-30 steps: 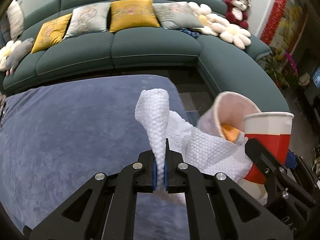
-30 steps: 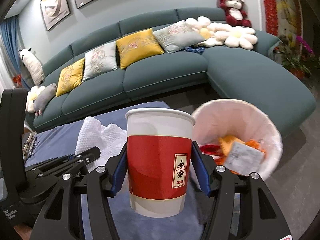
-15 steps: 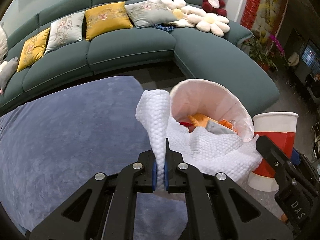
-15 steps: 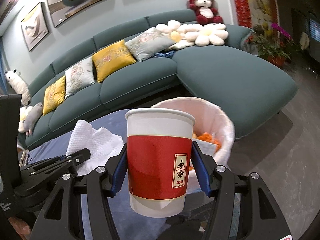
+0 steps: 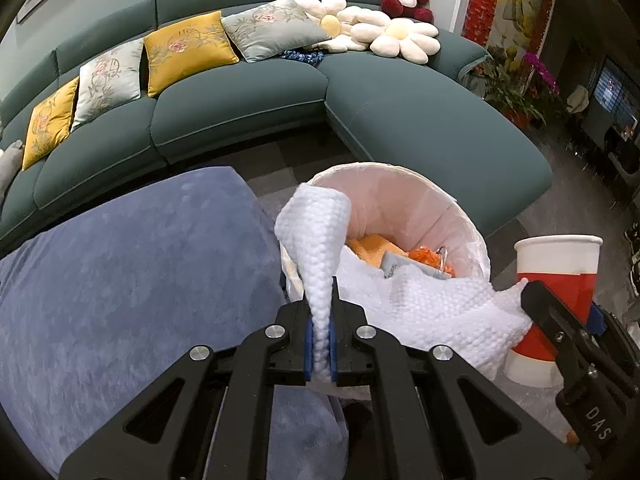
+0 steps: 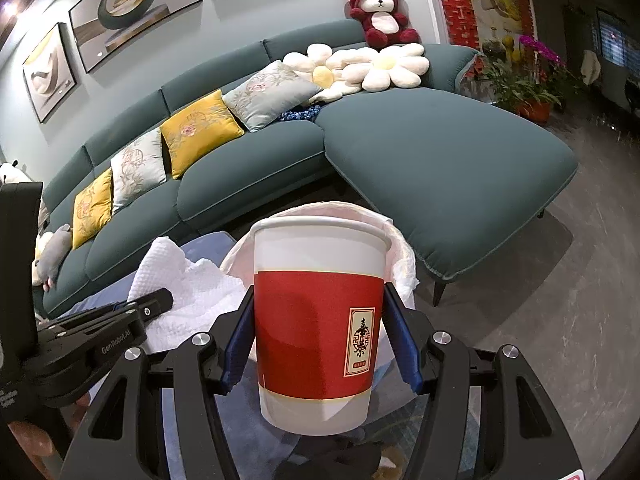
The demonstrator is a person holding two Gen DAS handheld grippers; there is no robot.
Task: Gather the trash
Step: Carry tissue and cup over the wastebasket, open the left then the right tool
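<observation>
- The left gripper [image 5: 320,354] is pressed together on a white textured tissue [image 5: 320,240], pinching a narrow twisted neck of it between the blue pads.
- Above the pinch the tissue stands nearly upright, its long axis running away from the jaws and flaring into a curled tip; the rest billows right, draping over the near rim of the trash bin [image 5: 472,216].
- The right gripper [image 6: 320,344] pinches a red-and-white paper cup [image 6: 316,320] by its side walls; the cup is upright, mouth up, its long axis vertical, the label facing the camera.
- In the left wrist view the cup sits just right of the bin, outside the rim, with the tissue's edge touching or overlapping its lower left side; which cannot be told.
- The bin is lined with a pale bag and already holds orange scraps and a grey packet [image 5: 400,268]; its far wall and most of its mouth stand open.
- The blue padded surface [image 5: 120,280] ends just left of the bin; bare grey floor [image 6: 540,300] lies open to the right, and the green sofa [image 5: 240,112] curves behind.
- In the right wrist view the cup hides most of the bin; only its rim shows.
- The cup's inside is unseen from both views.
</observation>
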